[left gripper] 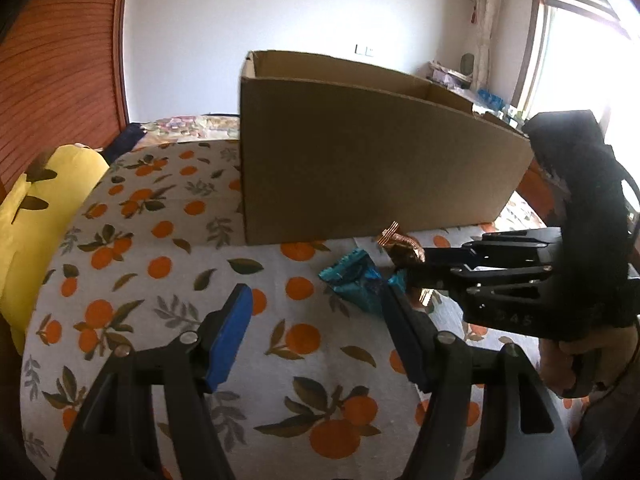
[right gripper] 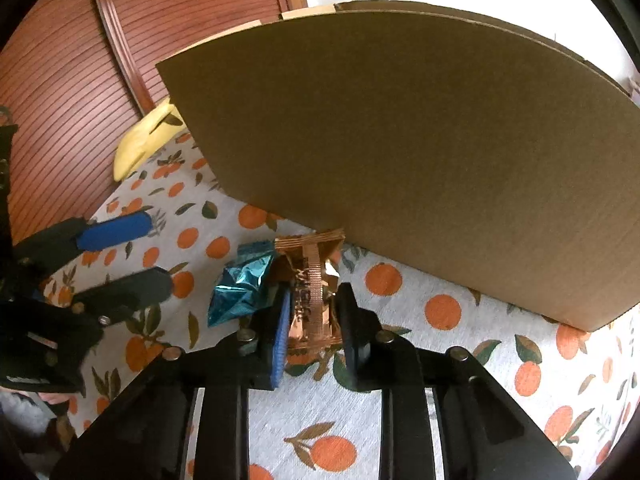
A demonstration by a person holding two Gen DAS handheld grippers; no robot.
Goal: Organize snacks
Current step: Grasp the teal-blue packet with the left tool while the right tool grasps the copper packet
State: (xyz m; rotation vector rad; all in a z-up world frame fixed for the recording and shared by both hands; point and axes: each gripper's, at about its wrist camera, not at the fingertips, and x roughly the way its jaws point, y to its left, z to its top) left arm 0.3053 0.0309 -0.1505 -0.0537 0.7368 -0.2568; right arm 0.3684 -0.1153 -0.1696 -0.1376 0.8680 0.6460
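A copper foil snack packet (right gripper: 314, 292) sits between my right gripper's (right gripper: 314, 312) fingers, which are shut on it just above the orange-print cloth. The packet also shows in the left wrist view (left gripper: 402, 246), with the right gripper (left gripper: 416, 268) reaching in from the right. A teal foil snack packet (left gripper: 356, 280) lies on the cloth beside it, also in the right wrist view (right gripper: 240, 288). My left gripper (left gripper: 320, 320) is open and empty, just short of the teal packet. The brown cardboard box (left gripper: 372, 164) stands right behind both packets.
The box (right gripper: 420, 152) is open at the top and fills the back of the table. A yellow plush toy (left gripper: 36, 216) lies at the table's left edge. A wooden slatted panel (right gripper: 68, 80) stands behind on the left. A window (left gripper: 580, 52) is at far right.
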